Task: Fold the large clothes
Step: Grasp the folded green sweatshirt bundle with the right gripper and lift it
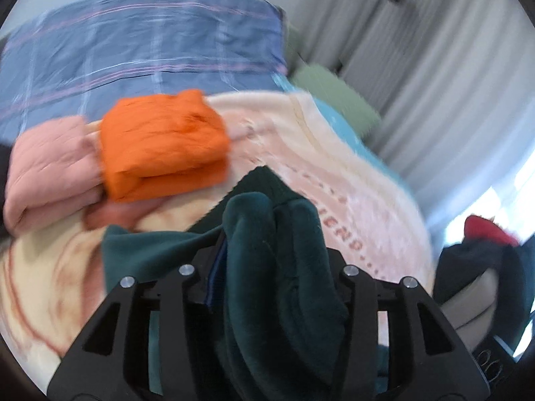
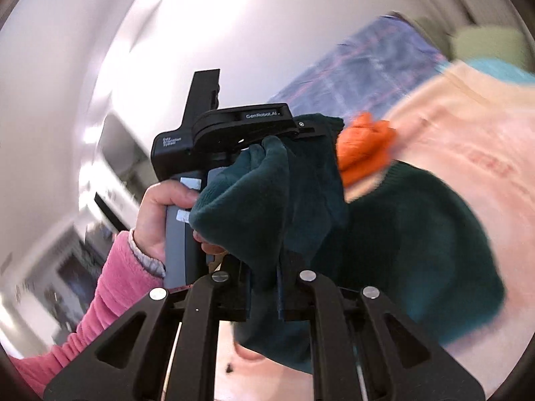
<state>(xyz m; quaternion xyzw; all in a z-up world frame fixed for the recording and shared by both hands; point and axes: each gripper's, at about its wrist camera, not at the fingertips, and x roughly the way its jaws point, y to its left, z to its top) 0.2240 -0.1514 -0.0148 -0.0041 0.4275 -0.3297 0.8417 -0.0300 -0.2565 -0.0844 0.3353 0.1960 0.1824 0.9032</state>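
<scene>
A dark green fleece garment (image 1: 277, 267) hangs bunched above a cream blanket (image 1: 351, 180), clamped in both the left gripper (image 1: 267, 287) and the right gripper (image 2: 264, 287); folded orange (image 1: 160, 143) and pink (image 1: 50, 170) clothes lie beyond.

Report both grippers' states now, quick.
Left gripper: closed on the dark green garment.
Right gripper: closed on the same dark green garment.

green garment (image 1: 281, 267) hiding gripper tips; blurred bedding (image 1: 140, 50)
</scene>
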